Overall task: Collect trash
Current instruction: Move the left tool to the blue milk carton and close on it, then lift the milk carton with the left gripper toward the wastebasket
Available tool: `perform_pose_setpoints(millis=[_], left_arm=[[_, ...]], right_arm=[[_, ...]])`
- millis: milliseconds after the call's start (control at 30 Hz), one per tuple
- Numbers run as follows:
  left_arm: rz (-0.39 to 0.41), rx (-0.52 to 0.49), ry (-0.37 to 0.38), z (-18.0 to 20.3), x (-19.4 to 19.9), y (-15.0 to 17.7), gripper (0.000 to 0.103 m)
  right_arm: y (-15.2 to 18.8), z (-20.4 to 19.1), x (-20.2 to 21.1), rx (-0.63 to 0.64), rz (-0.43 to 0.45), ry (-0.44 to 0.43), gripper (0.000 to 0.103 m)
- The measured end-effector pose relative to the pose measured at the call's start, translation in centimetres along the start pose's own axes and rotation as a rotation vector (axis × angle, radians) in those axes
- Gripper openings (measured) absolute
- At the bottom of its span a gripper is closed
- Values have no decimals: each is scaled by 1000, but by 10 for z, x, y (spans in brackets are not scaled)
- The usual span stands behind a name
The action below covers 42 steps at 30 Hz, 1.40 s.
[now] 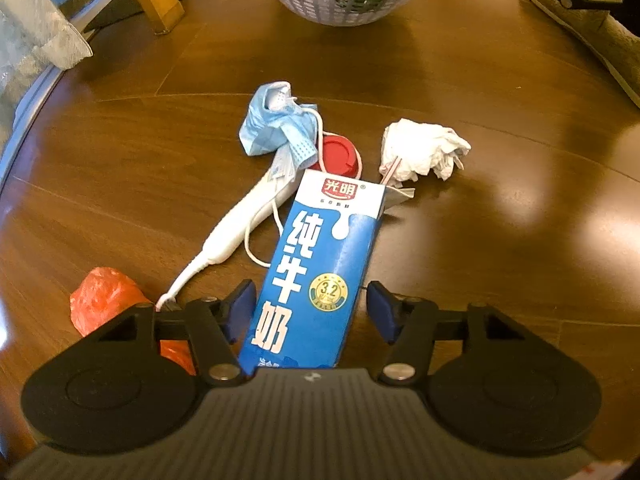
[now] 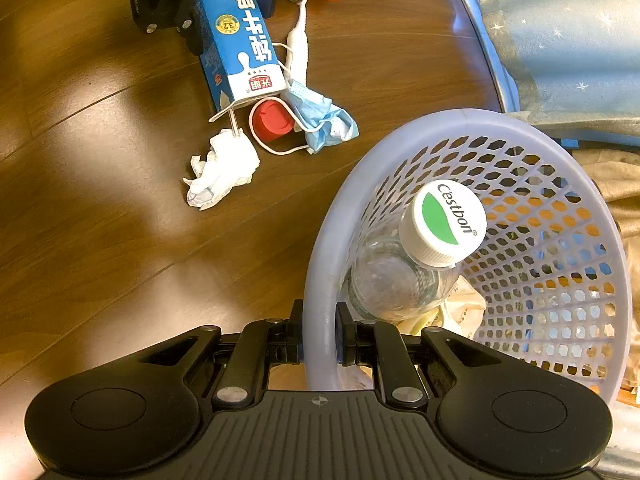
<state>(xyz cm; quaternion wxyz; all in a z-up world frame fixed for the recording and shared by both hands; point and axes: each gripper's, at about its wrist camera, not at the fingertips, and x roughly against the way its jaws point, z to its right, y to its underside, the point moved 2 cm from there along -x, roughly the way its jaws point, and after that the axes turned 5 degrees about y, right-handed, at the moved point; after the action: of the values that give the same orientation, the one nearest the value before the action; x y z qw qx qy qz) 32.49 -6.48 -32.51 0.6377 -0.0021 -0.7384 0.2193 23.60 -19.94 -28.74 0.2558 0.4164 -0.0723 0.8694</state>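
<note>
A blue and white milk carton, with a bent straw at its far end, was seen lying on the wooden floor between the half-open jaws of the left claw, unpressed on the right side. The right claw was clamped on the basket rim.

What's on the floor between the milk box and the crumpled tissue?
The milk box has a bent straw poking from its top toward the crumpled tissue; otherwise that stretch is bare wooden floor. The right wrist view shows this best.
</note>
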Motion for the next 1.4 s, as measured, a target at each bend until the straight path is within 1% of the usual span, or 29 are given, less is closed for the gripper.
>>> perform_pose_setpoints(millis=[67, 267, 367, 433, 567, 733, 967, 1233, 1400], left_arm=[[-6, -2, 2, 1, -1, 2, 49], [-6, 6, 16, 6, 2, 9, 46], [-9, 11, -1, 12, 5, 14, 45], [-2, 34, -6, 14, 11, 19, 45], [14, 46, -6, 22, 28, 26, 45], [46, 56, -14, 28, 52, 27, 45], [117, 51, -45, 29, 93, 16, 45], [219, 66, -89, 14, 146, -14, 45], [271, 48, -100, 12, 169, -36, 45]], right_arm=[[0, 0, 0, 3, 0, 1, 11], [0, -1, 0, 5, 0, 3, 11], [0, -2, -1, 5, 0, 3, 11], [0, -2, 0, 3, 0, 3, 11], [0, -3, 0, 2, 0, 3, 11], [0, -4, 1, 4, 0, 4, 11], [2, -3, 3, 12, -1, -2, 11], [4, -3, 8, 17, -2, -12, 11], [7, -5, 11, 21, 3, -20, 11]])
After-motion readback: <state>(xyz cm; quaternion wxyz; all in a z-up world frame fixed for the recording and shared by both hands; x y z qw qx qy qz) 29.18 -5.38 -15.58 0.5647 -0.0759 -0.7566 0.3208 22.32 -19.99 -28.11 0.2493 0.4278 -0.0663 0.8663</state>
